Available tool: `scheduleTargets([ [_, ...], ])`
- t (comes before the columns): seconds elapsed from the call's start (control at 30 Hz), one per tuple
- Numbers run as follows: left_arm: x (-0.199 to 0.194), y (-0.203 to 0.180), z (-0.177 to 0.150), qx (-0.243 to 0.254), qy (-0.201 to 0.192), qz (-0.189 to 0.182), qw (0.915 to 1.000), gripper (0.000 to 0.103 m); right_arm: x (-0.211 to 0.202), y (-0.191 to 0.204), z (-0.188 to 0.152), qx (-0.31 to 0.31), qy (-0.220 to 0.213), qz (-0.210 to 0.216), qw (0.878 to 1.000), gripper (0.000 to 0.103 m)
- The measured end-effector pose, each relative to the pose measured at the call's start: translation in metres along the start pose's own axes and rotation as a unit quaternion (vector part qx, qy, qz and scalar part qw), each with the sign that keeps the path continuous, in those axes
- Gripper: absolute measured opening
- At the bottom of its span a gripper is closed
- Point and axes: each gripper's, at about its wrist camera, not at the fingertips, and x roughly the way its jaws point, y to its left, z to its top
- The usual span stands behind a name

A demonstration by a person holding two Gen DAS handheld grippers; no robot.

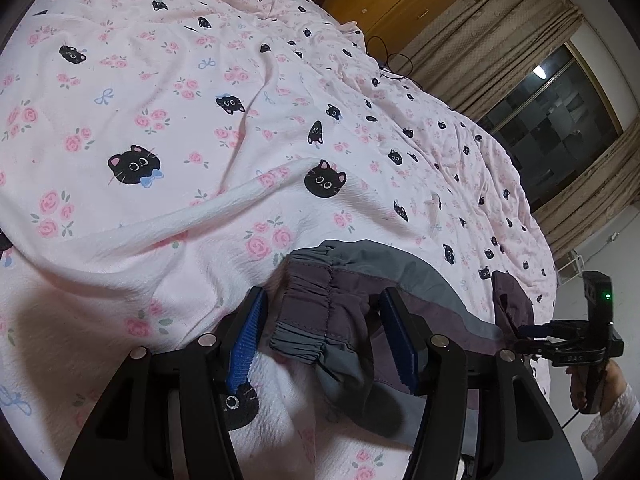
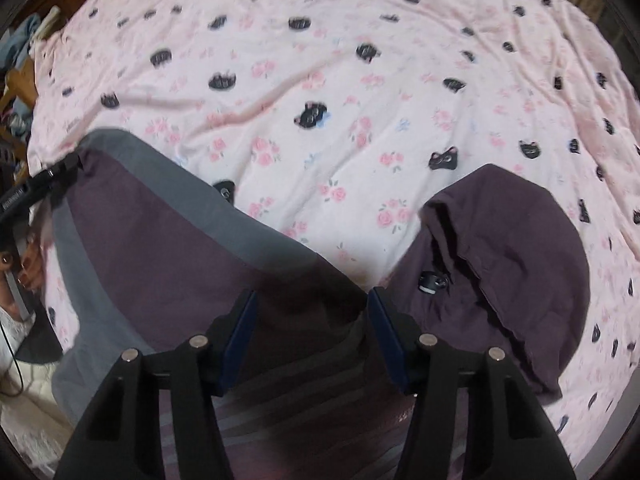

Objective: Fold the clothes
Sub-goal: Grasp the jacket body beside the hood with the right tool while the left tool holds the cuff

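Between the left gripper (image 1: 324,340) pads, which stand half apart without clearly pinching, lies the elastic cuff (image 1: 304,316) of the purple-grey jacket (image 2: 168,240). From there the sleeve runs long toward the right gripper (image 2: 310,340), jaws parted over the jacket's body, nothing visibly clamped. Beyond, the hood (image 2: 512,248) lies toward the middle of the pink bedsheet (image 2: 320,80).

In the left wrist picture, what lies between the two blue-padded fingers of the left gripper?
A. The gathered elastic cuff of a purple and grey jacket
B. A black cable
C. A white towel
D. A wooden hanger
A: the gathered elastic cuff of the purple and grey jacket sits between the blue pads of the left gripper, over the pink cat-print bedsheet.
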Motion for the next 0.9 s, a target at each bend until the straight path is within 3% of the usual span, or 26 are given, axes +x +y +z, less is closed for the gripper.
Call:
scheduleTargets([
  [0.33,0.003,-0.001,0.000,0.005,0.001,0.009,0.9999,0.054,0.025,-0.003,0.010,-0.037,0.038,0.034,0.998,0.046],
  [0.77,0.005,-0.001,0.001,0.009,0.001,0.017,0.9998,0.055,0.037,-0.004,0.013,-0.068,0.067,0.030,0.995,0.012],
  [0.9,0.006,-0.001,0.001,0.011,0.001,0.018,0.9998,0.055,0.034,-0.008,0.014,-0.069,0.067,0.023,0.995,0.008],
])
